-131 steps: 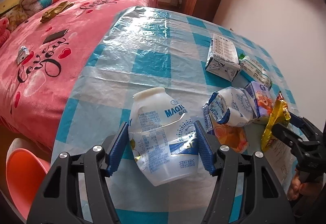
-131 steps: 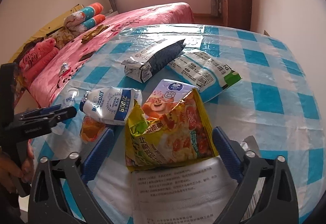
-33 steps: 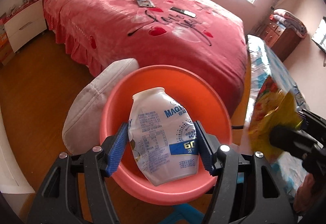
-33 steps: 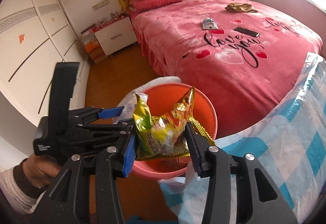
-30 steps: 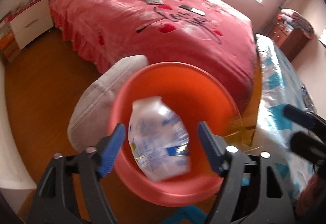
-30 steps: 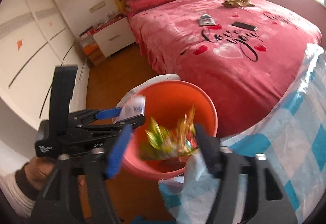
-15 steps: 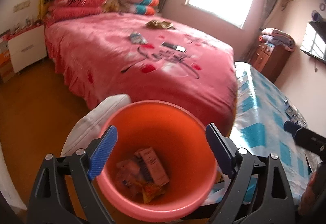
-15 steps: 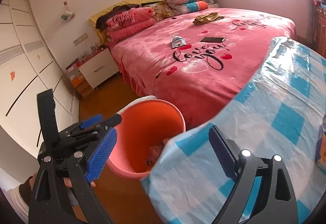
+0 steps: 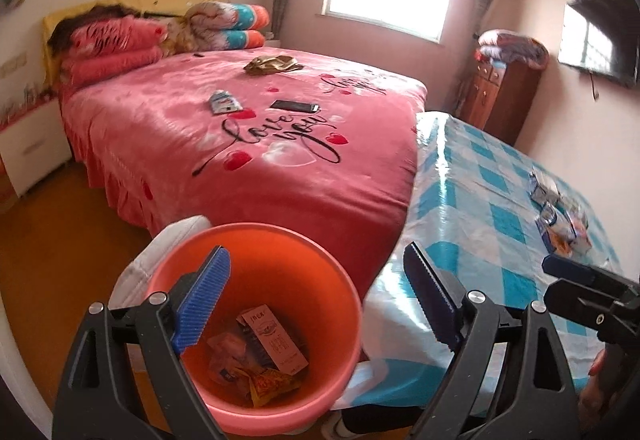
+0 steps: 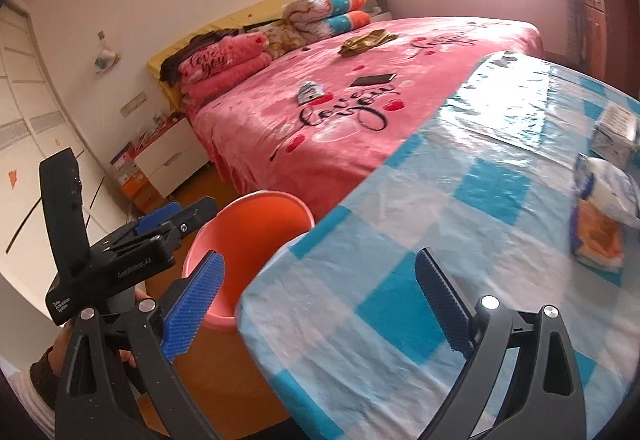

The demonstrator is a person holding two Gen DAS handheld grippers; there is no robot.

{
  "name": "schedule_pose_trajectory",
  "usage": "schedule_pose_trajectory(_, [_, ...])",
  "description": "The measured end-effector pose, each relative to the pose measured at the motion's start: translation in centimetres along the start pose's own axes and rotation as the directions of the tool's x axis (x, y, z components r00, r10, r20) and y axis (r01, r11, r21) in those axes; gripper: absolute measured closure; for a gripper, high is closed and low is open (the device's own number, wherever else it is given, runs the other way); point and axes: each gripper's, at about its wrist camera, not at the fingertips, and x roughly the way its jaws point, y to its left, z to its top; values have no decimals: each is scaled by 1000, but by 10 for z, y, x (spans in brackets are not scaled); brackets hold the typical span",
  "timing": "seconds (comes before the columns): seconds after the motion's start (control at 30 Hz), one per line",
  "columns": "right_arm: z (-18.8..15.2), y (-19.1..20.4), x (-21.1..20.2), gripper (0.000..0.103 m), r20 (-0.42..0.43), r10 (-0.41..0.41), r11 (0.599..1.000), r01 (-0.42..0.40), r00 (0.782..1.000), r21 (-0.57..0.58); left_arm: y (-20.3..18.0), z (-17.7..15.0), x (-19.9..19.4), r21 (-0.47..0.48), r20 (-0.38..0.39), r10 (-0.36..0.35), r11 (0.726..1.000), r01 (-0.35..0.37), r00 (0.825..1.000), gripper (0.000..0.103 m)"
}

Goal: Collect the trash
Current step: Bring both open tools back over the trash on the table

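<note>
We are between trips: both loads are dropped, and next we must reach the wrappers at the right edge of the worktop. The left hand-held gripper gapes empty; the right hand-held gripper has just been opening, also empty. The orange bin, lower centre, holds a carton and packets.

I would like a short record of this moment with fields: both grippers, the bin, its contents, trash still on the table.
left gripper: open, nothing between the jaws, over the orange bin
right gripper: open, jaws just opened wider, nothing between them, over the table edge
bin contents: a small carton, a yellow snack wrapper, other wrappers
table: blue checked cloth
trash left on table: white pouch, orange packet, more packets behind
</note>
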Motion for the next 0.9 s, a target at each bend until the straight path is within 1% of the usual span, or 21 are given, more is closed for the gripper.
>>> schedule_pose_trajectory(0.07, [-2, -5, -8, 8, 20, -20, 1000, 20, 1000, 2, -9, 2, 2, 26, -15, -18, 1000, 18, 1000, 14])
schedule_pose_trajectory(0.13, [-4, -9, -15, 8, 40, -43, 999, 42, 998, 10, -20, 3, 6, 48, -46, -34, 998, 36, 998, 14])
schedule_pose_trajectory(0.2, [-6, -17, -21, 8, 55, -53, 998, 51, 997, 26, -29, 3, 7, 56, -60, -40, 998, 43, 997, 14])
schedule_pose_trajectory(0.27, [-9, -26, -28, 8, 69, -62, 997, 59, 996, 44, -35, 2, 8, 56, -64, -62, 996, 66, 996, 14])
schedule_pose_trajectory(0.33, [-11, -36, -34, 8, 80, -75, 996, 70, 994, 58, -44, 2, 8, 63, -67, -63, 996, 67, 996, 14])
schedule_pose_trajectory(0.43, [-13, -46, -42, 8, 100, -86, 993, 77, 991, 84, -55, 1, 11, 73, -96, -63, 995, 71, 993, 14])
schedule_pose_trajectory(0.6, [-14, -63, -60, 7, 153, -114, 989, 98, 982, 107, -72, 0, 14, 86, -125, -81, 992, 93, 989, 14])
schedule_pose_trajectory(0.83, [-15, -80, -77, 7, 199, -152, 984, 129, 968, 123, -100, -2, 17, 126, -149, -110, 984, 129, 983, 14])
schedule_pose_trajectory(0.9, [-17, -85, -81, 6, 206, -161, 982, 135, 965, 132, -108, -3, 18, 130, -155, -123, 981, 144, 980, 14])
